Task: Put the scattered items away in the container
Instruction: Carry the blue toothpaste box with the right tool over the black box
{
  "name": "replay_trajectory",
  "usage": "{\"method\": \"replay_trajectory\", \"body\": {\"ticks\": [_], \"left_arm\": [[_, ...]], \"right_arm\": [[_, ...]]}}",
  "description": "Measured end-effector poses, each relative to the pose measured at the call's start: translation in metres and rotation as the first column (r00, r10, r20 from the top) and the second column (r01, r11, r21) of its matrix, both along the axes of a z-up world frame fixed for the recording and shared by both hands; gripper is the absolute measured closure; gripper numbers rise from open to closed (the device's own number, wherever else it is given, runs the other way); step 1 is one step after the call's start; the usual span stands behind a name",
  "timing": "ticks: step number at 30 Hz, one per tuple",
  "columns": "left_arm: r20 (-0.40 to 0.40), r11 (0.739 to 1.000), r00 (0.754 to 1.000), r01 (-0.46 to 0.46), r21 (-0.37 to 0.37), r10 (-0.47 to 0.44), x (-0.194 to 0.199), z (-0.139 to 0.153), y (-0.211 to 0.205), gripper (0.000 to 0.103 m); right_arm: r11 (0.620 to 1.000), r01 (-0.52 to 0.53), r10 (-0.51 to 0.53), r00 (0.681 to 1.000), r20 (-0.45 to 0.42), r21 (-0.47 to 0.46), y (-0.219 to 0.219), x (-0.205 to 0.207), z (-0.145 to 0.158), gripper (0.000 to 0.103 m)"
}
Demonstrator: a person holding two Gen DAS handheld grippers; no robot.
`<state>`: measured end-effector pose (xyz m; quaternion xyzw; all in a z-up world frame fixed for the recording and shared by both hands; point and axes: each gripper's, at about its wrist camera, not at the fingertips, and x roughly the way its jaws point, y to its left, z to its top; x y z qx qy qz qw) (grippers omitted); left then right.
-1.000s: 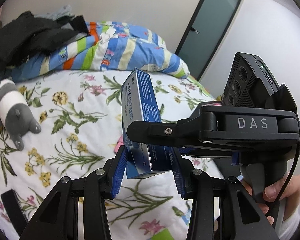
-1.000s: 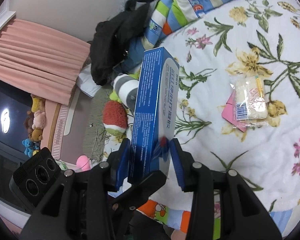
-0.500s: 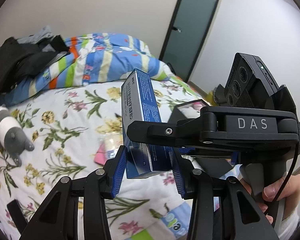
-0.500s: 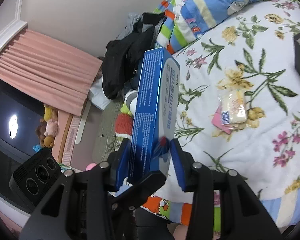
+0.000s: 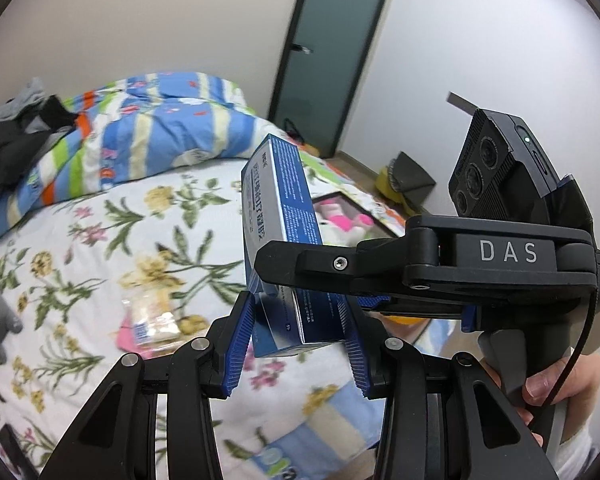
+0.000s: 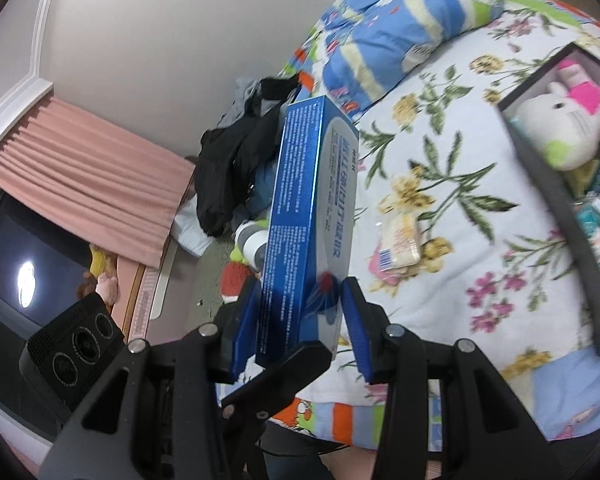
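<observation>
Left wrist view: the blue box (image 5: 278, 216) is held in the air above the bed (image 5: 100, 240), near-upright, its lower end caught between the blue pads of the left gripper (image 5: 298, 344). The right gripper (image 5: 312, 268) reaches across from the right, and one dark finger of it lies over the same lower end. Right wrist view confirms this: the box (image 6: 312, 216) sits between the right gripper's (image 6: 300, 320) pads, jaws drawn narrow onto it. So both sets of jaws are closed on one carton, at crossing angles. The likely reason is that a long, light carton gripped only at its bottom end would tip, and two grips steady it.

Look of the box: tall, slim, glossy blue card. One broad face is pale with blue lettering, and one narrow side carries fine white print (too small to read). Edges are crisp, with no crushing visible at the pads.

Outward: a dark-rimmed open container (image 6: 540, 160) lies on the floral bedspread to the right in the right wrist view, with a white and pink plush toy (image 6: 560, 132) already inside. The box is not over it, I judge. A clear snack packet (image 6: 398, 244) on something pink is on the bedspread between the two, not yet collected. A striped quilt (image 5: 140, 140) and dark clothes (image 6: 236, 168) are heaped at the far end, and a person's hand (image 5: 548, 392) grips the right handle.
</observation>
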<state>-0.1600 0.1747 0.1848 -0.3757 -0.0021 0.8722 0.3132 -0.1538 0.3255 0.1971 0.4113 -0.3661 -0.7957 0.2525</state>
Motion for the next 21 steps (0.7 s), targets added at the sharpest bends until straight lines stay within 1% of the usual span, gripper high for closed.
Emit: {"method": "replay_trajectory", "body": {"ticks": [5,9,13,17,21], "left_arm": [[0.015,0.997,0.997,0.073,0.006,-0.073,0.005,-0.005,0.049,0.059],[0.036,0.993,0.992,0.117,0.019,-0.117,0.006,-0.010,0.083,0.059],[0.049,0.988,0.987,0.154,0.028,-0.156,0.005,-0.014,0.115,0.059],[0.052,0.983,0.982,0.180,0.031,-0.181,0.006,-0.015,0.143,0.059],[0.056,0.980,0.979,0.197,0.016,-0.198,0.005,-0.018,0.162,0.059]], "right_arm": [[0.998,0.068,-0.068,0.998,-0.002,0.007,0.048,0.016,0.000,0.060],[0.992,0.121,-0.121,0.993,0.000,0.029,0.084,0.027,-0.001,0.060],[0.986,0.167,-0.167,0.986,0.014,0.026,0.118,0.032,-0.007,0.060],[0.980,0.197,-0.198,0.980,0.026,0.028,0.142,0.034,-0.013,0.060],[0.976,0.216,-0.217,0.976,0.036,0.019,0.161,0.033,-0.020,0.060]]}}
